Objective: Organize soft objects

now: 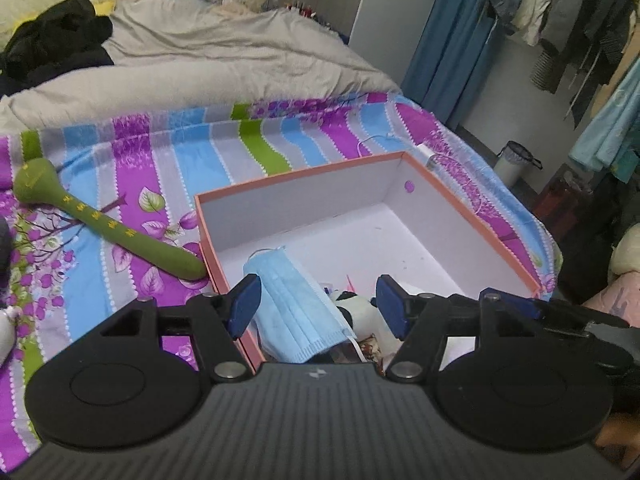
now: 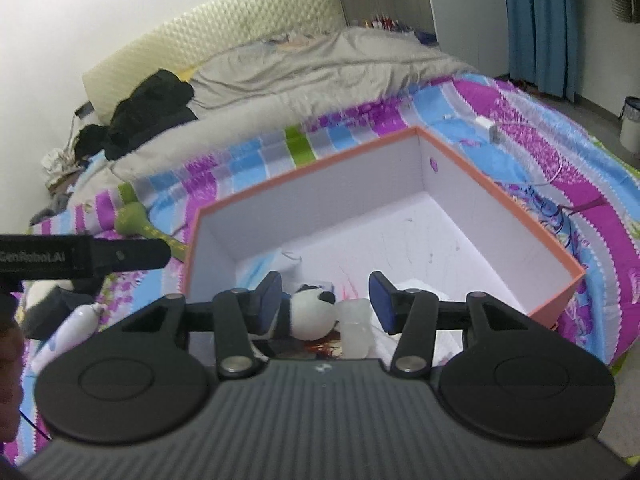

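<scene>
An orange-rimmed box with white inner walls stands on the striped bedsheet. Inside it, at the near end, lie a blue face mask and a small panda plush. My left gripper hangs open above the mask, its pads not touching it. In the right wrist view my right gripper is open over the panda plush, and a translucent soft lump lies beside the plush. A green padded stick toy lies on the sheet left of the box.
A grey duvet and black clothes cover the far end of the bed. A white charger and cable lie beyond the box. A white plush sits left of the box. Hanging clothes and a bin stand at the right.
</scene>
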Demonstrator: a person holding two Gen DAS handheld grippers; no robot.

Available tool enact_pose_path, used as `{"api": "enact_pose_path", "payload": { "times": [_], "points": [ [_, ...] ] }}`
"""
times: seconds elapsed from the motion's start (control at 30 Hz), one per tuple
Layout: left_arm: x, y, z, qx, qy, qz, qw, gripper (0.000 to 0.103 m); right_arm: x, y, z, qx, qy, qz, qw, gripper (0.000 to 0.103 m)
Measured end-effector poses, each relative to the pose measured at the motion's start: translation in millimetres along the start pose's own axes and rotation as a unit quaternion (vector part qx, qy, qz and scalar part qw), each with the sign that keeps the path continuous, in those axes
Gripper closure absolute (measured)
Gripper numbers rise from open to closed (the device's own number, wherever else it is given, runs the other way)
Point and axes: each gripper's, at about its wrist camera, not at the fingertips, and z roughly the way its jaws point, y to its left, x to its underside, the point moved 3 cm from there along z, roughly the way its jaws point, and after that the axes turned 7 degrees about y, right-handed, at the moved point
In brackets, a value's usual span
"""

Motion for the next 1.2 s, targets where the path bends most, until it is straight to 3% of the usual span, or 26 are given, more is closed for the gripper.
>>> {"api": "enact_pose_path", "payload": {
  "times": [0.6,1.2],
  "points": [
    [54,-19,-118,-0.009,-0.063,0.009,0.9979,0.034,28,40,-98,-0.005,-0.053,-0.039,0.998,0.052],
    [114,-23,-172,-0.019,-0.076,-0.014,0.9969,0.034,65,61,-141,-0.015,-0.064,-0.058,0.996,0.052]
  ]
}}
